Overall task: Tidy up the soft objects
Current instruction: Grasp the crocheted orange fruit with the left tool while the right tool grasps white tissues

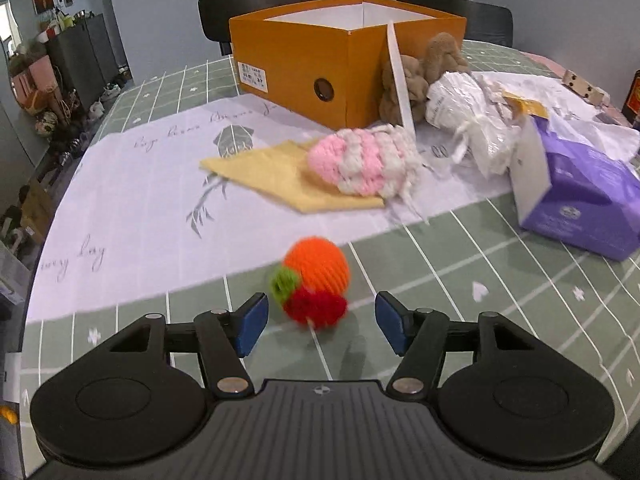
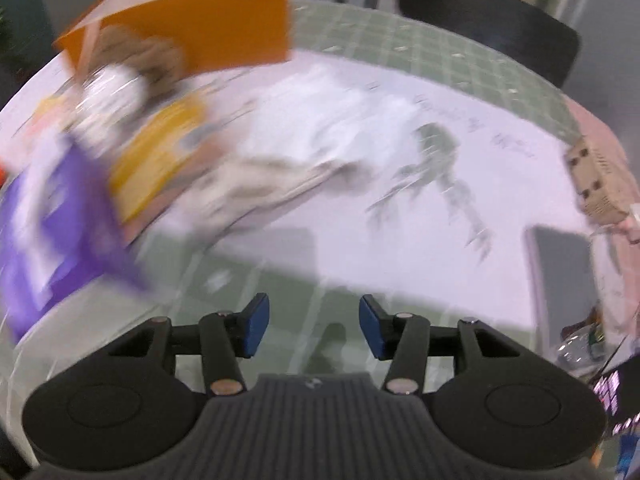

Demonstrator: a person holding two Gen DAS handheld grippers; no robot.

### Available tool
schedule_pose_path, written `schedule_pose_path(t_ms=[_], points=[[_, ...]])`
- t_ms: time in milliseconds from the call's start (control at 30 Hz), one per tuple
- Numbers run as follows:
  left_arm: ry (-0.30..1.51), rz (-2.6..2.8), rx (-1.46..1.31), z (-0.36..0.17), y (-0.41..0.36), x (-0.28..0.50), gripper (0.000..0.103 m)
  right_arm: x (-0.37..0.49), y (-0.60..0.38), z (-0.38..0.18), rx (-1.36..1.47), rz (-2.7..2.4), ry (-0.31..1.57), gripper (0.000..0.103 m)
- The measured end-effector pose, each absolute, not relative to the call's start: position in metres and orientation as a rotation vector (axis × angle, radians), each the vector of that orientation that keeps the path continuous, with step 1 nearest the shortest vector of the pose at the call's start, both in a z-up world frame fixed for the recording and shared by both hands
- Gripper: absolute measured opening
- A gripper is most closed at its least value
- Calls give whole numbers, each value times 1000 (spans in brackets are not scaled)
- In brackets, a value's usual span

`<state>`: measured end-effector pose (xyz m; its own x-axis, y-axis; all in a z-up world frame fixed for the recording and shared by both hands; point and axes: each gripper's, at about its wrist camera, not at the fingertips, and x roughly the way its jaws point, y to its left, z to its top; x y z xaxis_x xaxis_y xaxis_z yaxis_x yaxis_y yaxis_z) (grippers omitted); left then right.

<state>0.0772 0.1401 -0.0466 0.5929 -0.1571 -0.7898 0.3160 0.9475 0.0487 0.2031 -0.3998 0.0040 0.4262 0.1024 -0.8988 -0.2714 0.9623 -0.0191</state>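
Note:
A crocheted orange ball with a green and a red knob (image 1: 314,284) lies on the checked tablecloth just ahead of my left gripper (image 1: 321,328), whose blue pads stand open and apart from it. Farther back a pink-and-white knitted piece (image 1: 362,164) rests on a yellow cloth (image 1: 276,174). A brown plush toy (image 1: 424,72) leans against the open orange box (image 1: 308,64). My right gripper (image 2: 314,328) is open over bare cloth with nothing between its pads. The right wrist view is blurred; the orange box (image 2: 208,28) and the brown plush toy (image 2: 148,56) show at upper left.
A purple tissue box (image 1: 580,196) and crumpled white wrapping (image 1: 472,116) lie on the right. The purple tissue box (image 2: 60,208), a yellow packet (image 2: 156,160) and a beige perforated box (image 2: 592,180) appear in the right wrist view. Black chairs (image 1: 256,4) stand behind the table.

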Motion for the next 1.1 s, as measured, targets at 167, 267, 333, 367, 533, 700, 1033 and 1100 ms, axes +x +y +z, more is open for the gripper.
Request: schedule_pose_path(t_ms=[167, 267, 333, 367, 533, 700, 1033, 1100], points=[[917, -278, 203, -57, 131, 98, 73, 253, -416, 3, -133, 182, 1094, 57], [924, -270, 204, -61, 128, 106, 73, 277, -416, 1, -100, 181, 1088, 64], [935, -279, 198, -62, 126, 111, 73, 290, -412, 2, -78, 198, 1084, 68], [940, -282, 200, -64, 125, 113, 73, 297, -409, 1, -66, 208, 1081, 70], [945, -286, 190, -67, 119, 122, 73, 333, -401, -7, 15, 180, 1082, 82], [939, -292, 186, -67, 111, 128, 73, 359, -390, -27, 112, 155, 1131, 88], [945, -319, 185, -68, 99, 134, 71, 371, -380, -24, 81, 117, 1026, 12], [943, -325, 183, -68, 99, 134, 67, 370, -387, -16, 86, 106, 993, 9]])
